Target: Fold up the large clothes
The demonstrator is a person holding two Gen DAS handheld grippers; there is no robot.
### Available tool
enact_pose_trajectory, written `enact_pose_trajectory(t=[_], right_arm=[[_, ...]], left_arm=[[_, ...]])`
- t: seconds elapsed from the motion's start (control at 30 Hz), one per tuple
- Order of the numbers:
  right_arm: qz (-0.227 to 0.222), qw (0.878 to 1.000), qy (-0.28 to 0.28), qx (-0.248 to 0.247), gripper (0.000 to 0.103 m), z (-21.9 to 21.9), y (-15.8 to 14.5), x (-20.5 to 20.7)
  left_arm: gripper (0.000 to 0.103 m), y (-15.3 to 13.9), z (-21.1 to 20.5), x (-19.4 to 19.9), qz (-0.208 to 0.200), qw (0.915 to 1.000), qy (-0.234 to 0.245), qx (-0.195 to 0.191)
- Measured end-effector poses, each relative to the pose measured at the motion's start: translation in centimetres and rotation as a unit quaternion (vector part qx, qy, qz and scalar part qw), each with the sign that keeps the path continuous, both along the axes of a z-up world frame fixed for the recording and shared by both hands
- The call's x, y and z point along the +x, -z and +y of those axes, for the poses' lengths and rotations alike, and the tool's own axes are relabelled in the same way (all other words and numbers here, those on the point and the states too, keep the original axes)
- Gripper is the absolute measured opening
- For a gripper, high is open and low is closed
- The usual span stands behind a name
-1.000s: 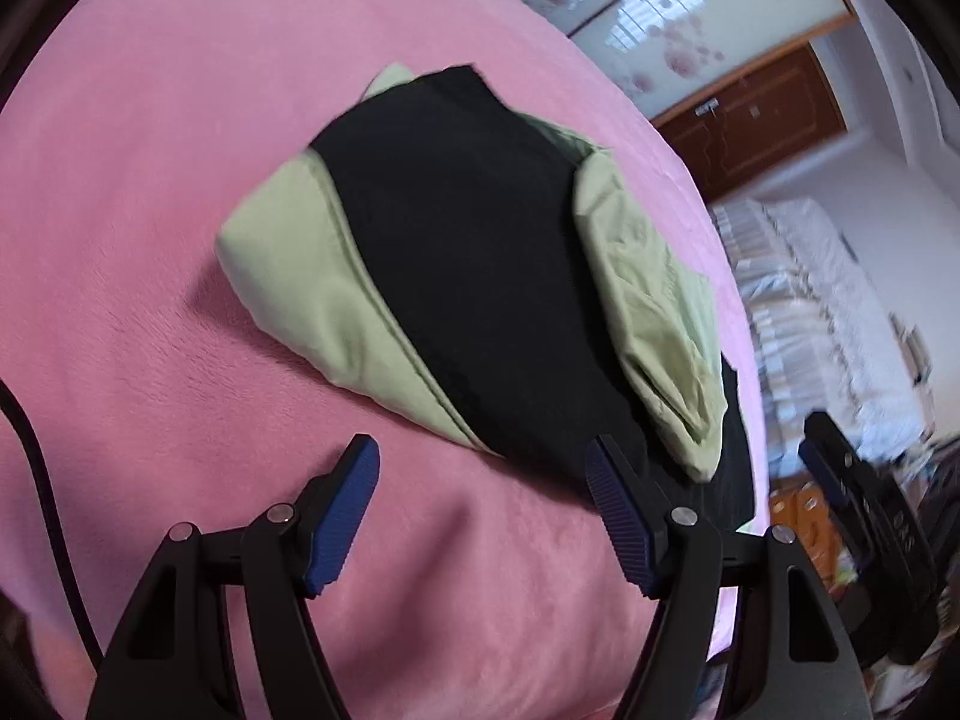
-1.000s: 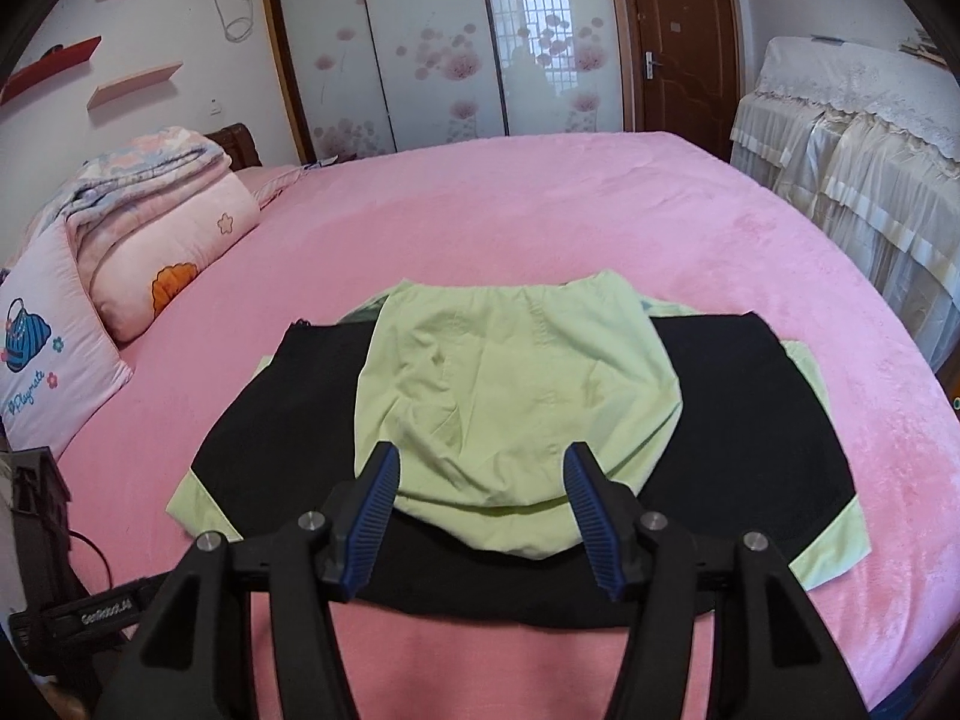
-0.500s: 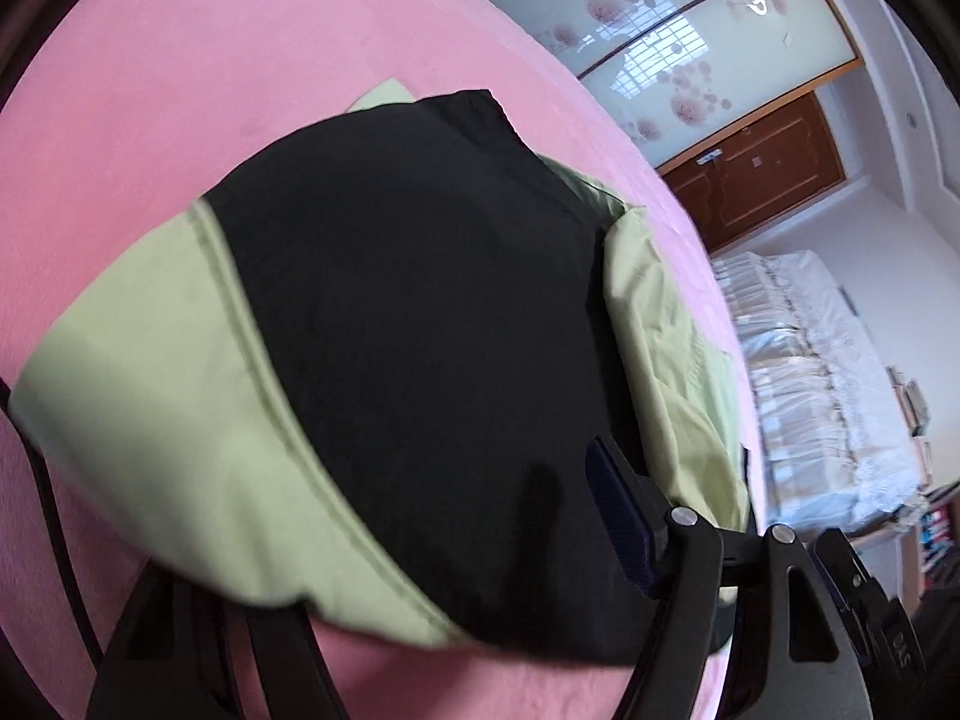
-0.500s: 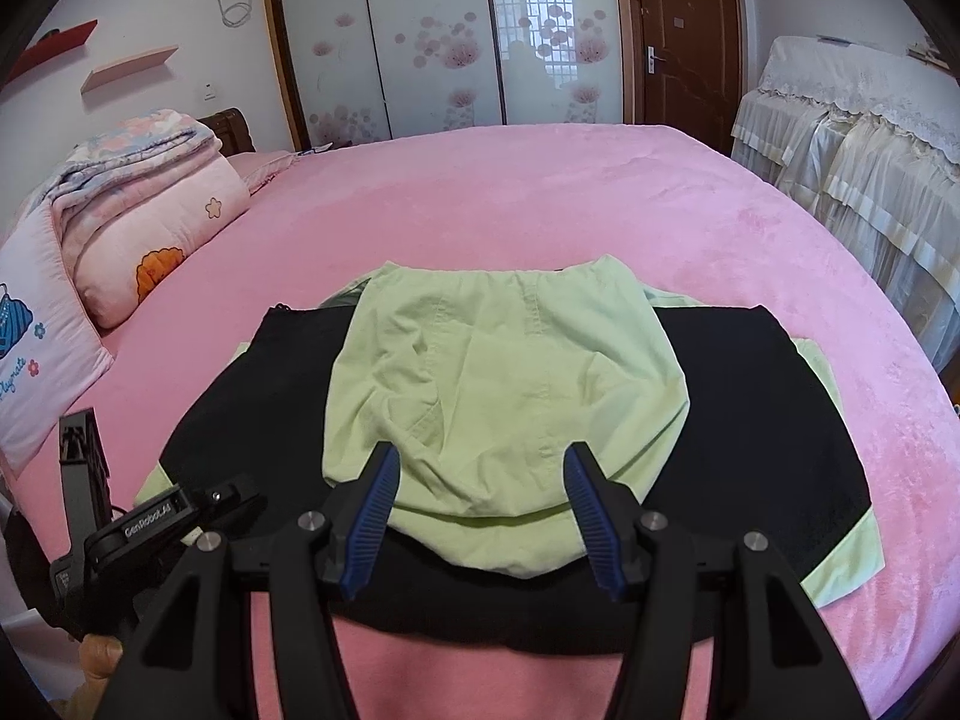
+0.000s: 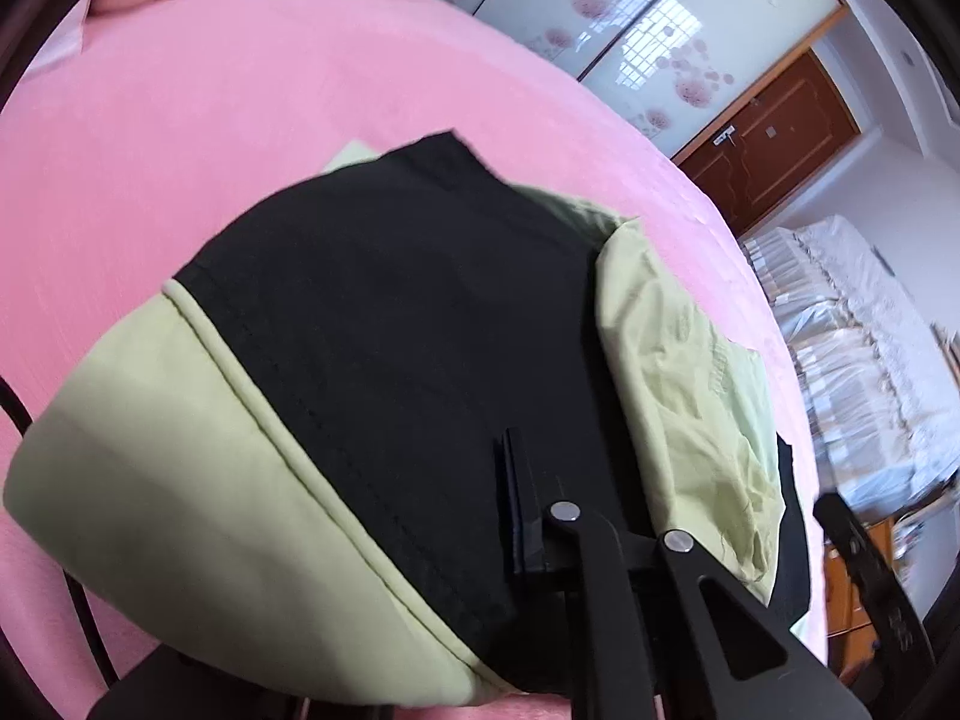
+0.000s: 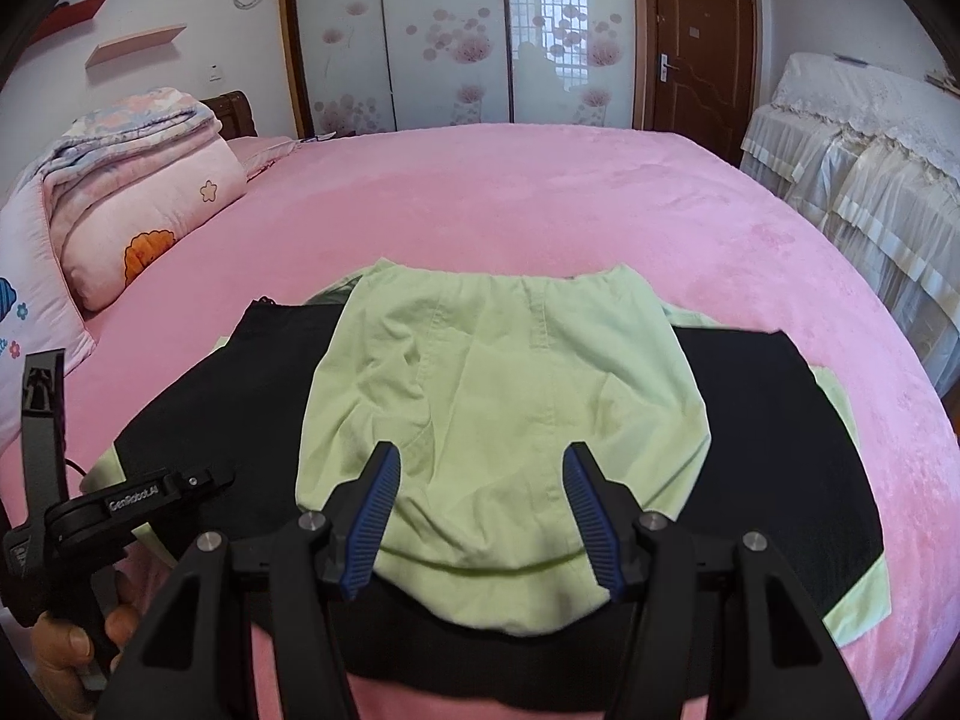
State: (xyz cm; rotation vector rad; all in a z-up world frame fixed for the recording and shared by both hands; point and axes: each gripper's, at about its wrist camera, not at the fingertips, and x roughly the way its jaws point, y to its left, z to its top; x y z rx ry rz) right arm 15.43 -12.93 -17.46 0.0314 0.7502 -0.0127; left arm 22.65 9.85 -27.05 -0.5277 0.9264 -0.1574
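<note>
The black and green garment (image 6: 504,420) lies flat on the pink bed (image 6: 540,192), its pale green panel folded over the black body, most likely so the side flaps can be turned in next. At about eight o'clock in the right wrist view, the left gripper (image 5: 528,516) seems clenched on the garment's edge, one finger above the cloth and the other hidden beneath, apparently to lift that side. The right gripper (image 6: 480,510) hovers released at the near hem, holding nothing.
</note>
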Motion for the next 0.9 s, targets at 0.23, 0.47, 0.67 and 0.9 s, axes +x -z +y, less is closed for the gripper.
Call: enact_pose_trajectory(t=[0.23, 0.47, 0.67, 0.9], right_arm=[[0.037, 0.998, -0.014, -0.051, 0.012, -0.2, 3.9, 3.6], [0.073, 0.997, -0.002, 0.033, 0.008, -2.9, 8.5, 2.4], [0.064, 0.987, 0.004, 0.150, 0.007, -6.2, 8.8, 1.0], [0.070, 0.951, 0.032, 0.300, 0.001, -14.1, 8.6, -5.3]], left_arm=[[0.005, -4.8, -2.5, -1.3, -0.073, 0.9957, 0.011, 0.057], [0.005, -9.8, -9.3, -1.9, -0.160, 0.9765, 0.079, 0.121], [0.005, -13.5, -19.0, -2.7, -0.236, 0.9386, 0.190, 0.164], [0.005, -11.8, -31.0, -5.7, -0.269, 0.8721, 0.353, 0.206]])
